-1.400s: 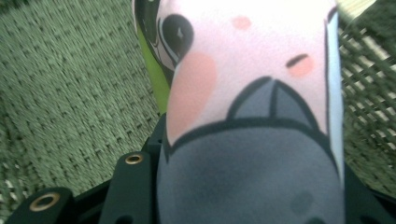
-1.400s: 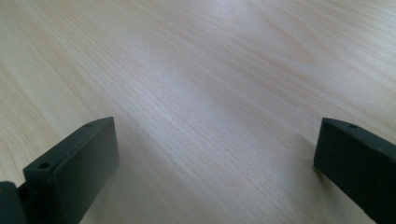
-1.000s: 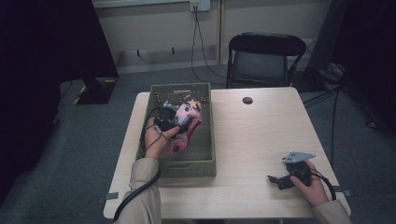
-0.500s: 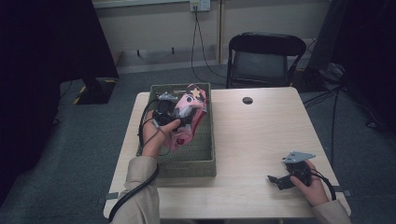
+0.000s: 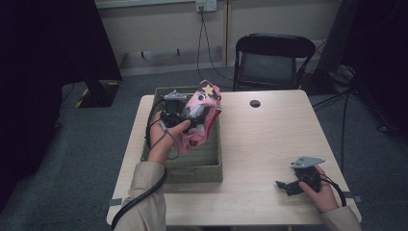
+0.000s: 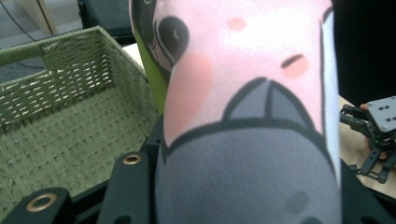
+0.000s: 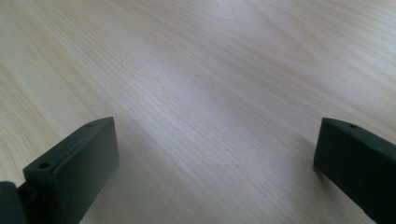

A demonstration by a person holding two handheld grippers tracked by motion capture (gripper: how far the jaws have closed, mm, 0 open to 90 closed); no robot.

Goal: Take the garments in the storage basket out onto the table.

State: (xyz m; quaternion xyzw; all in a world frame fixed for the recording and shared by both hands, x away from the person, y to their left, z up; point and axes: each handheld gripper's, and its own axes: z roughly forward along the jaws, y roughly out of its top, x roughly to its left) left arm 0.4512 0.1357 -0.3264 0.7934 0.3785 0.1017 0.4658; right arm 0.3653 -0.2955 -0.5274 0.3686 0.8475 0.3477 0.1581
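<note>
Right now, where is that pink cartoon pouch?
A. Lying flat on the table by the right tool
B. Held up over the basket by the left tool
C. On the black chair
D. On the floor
B: the left tool grips the pouch above the green basket, while the right tool rests open on the bare table.

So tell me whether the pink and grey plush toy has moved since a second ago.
Yes. The pink and grey plush toy, clamped in the left gripper, has risen out of the green woven basket toward its far right rim.
</note>
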